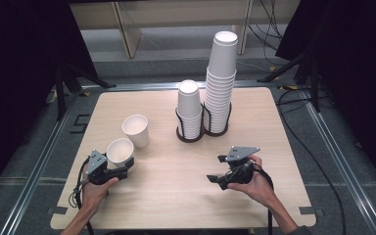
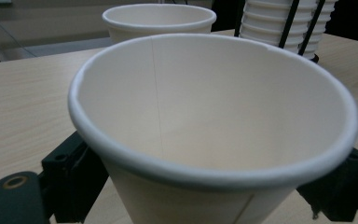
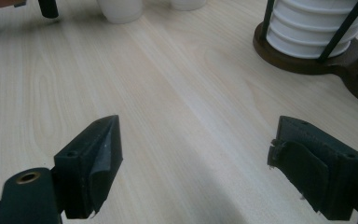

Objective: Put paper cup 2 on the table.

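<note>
A white paper cup (image 1: 120, 151) sits between the jaws of my left gripper (image 1: 125, 167) at the table's front left, mouth up and leaning a little. In the left gripper view the cup (image 2: 214, 116) is close up, with a black jaw pressed against each side of its wall, so my left gripper (image 2: 209, 191) is shut on it. A second paper cup (image 1: 136, 130) (image 2: 158, 18) stands upright just behind it. My right gripper (image 1: 214, 169) (image 3: 196, 163) rests at the front right, jaws wide open over bare wood with nothing between them.
A dark two-ring cup holder (image 1: 196, 137) (image 3: 307, 63) stands at the table's back middle with a short stack (image 1: 189, 110) and a tall stack (image 1: 222, 83) of paper cups. The wooden table (image 1: 176, 196) ends at a metal frame, and cables trail to the right.
</note>
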### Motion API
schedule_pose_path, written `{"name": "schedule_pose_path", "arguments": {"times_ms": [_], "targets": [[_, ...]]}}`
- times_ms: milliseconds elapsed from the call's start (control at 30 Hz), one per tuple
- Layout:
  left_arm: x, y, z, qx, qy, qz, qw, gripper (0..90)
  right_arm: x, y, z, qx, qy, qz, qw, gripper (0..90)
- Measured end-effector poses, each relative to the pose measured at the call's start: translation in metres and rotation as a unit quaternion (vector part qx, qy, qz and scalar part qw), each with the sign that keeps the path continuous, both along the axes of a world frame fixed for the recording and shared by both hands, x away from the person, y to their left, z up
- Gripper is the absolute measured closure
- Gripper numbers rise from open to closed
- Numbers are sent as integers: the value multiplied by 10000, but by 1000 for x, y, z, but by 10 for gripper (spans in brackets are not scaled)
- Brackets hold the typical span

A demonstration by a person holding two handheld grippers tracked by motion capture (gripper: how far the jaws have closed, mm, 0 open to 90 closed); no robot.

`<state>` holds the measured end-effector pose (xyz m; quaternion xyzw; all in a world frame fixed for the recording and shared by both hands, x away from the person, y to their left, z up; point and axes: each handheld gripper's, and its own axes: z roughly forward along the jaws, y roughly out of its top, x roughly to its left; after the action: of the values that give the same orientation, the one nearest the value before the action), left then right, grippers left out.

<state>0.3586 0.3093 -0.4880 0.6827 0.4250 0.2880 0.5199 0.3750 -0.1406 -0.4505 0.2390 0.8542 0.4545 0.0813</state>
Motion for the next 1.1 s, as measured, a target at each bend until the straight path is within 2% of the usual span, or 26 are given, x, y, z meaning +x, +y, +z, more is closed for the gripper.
{"name": "schedule_pose_path", "arguments": {"times_ms": [33, 67, 133, 233, 300, 433, 467, 567, 633, 833, 867, 900, 967, 1067, 1100], "targets": [[1, 0, -2, -27, -24, -43, 10000, 129, -1, 0, 0, 4, 20, 12, 10000, 164], [0, 1, -2, 40, 86, -19, 10000, 134, -1, 0, 0, 4, 30, 9, 10000, 165], [0, 2, -4, 37, 171, -45, 9998, 139, -1, 0, 0, -6, -22, 19, 10000, 165], [-1, 5, -5, 46, 202, -31, 9998, 141, -2, 0, -1, 11, 55, 15, 10000, 165], [-4, 10, -6, 209, 261, 3, 9994, 141, -2, -1, -2, 0, 50, 25, 10000, 165], [-7, 17, -8, 244, 414, 71, 9988, 142, -3, -1, -3, -16, 104, 35, 9999, 167], [-7, 18, -8, 186, 397, 58, 9990, 142, -3, -1, -2, -5, 93, 37, 9999, 167], [-8, 20, -8, 209, 439, 49, 9988, 143, -3, -2, -2, -9, 63, 21, 10000, 168], [-12, 21, -8, 329, 603, 46, 9976, 143, -3, -2, -2, -26, 52, 18, 10000, 167], [-20, 22, -5, 253, 738, 146, 9968, 144, -3, -4, -2, -21, 79, -14, 10000, 166], [-21, 22, -5, 225, 740, 144, 9969, 144, -3, -5, -2, -43, 22, -23, 10000, 166], [-24, 22, -3, 207, 759, 137, 9968, 144, -4, -5, -2, -35, 111, -41, 9999, 165], [-28, 22, -2, 179, 732, 92, 9971, 144, -4, -7, -1, -51, 79, -88, 9999, 164], [-38, 21, 2, 120, 810, 70, 9966, 144, -7, -10, 0, -10, 82, -186, 9998, 162], [-41, 20, 2, 93, 769, 23, 9970, 144, -7, -11, 0, 9, 92, -227, 9997, 162]]}}
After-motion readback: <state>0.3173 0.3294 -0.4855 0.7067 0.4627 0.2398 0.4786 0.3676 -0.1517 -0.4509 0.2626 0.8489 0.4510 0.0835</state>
